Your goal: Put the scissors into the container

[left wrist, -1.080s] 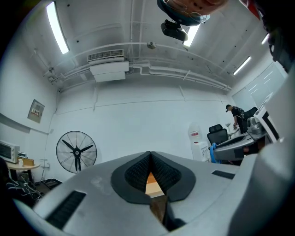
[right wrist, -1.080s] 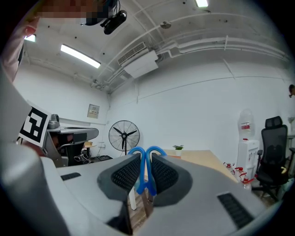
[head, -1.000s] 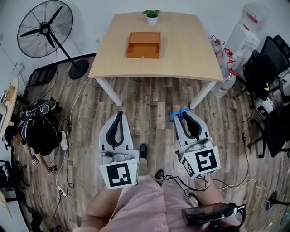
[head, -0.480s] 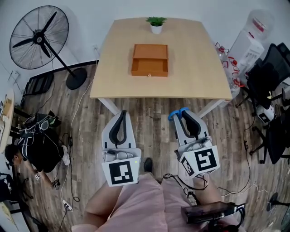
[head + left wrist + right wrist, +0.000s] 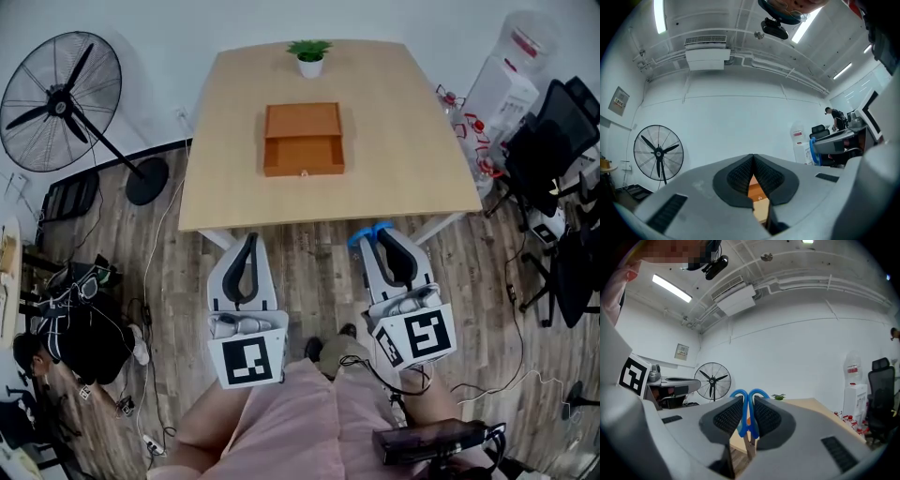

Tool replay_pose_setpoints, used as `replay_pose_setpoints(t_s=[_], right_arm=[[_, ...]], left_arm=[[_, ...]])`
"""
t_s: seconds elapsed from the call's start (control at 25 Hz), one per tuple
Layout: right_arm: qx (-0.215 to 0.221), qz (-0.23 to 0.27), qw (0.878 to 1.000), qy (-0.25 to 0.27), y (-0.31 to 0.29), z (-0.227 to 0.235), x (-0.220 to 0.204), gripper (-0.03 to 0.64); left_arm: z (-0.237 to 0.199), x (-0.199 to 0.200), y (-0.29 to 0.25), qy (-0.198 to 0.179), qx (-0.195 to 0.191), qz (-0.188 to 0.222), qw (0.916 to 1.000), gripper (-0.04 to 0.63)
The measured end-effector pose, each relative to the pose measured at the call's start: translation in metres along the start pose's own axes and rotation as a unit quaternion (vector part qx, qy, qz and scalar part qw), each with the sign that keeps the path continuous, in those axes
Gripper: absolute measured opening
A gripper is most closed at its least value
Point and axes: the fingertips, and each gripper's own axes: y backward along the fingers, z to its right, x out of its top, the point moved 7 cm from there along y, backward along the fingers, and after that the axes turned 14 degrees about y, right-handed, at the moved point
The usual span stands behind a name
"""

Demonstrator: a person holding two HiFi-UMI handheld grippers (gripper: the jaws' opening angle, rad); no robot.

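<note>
The container is an orange wooden drawer box (image 5: 303,139) lying on the light wooden table (image 5: 403,122), its shallow drawer pulled out toward me. Blue-handled scissors (image 5: 368,234) are clamped in my right gripper (image 5: 382,232), which is shut on them short of the table's near edge. In the right gripper view the blue handle loops (image 5: 749,413) stick up between the pads and the blades point down. My left gripper (image 5: 249,238) is shut with nothing in it, level with the right one. A sliver of the orange box (image 5: 757,199) shows through its jaws.
A small potted plant (image 5: 309,54) stands at the table's far edge. A big floor fan (image 5: 56,94) is to the left, with bags and cables (image 5: 84,281) on the wooden floor. A water dispenser (image 5: 514,70) and black office chairs (image 5: 553,141) are to the right.
The table and orange box have come closer and lower in the head view as I step forward. Both grippers keep their pose, the right one still holding the scissors.
</note>
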Motion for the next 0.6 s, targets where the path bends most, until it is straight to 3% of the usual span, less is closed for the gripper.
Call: replay_pose_setpoints(t_s=[0.6], right_arm=[[-0.002, -0.015, 1.0, -0.014, -0.059, 0.046, -0.021, 0.075]], left_arm=[[0.0, -0.025, -0.073, 0.0, -0.01, -0.039, 0.9992, 0.005]])
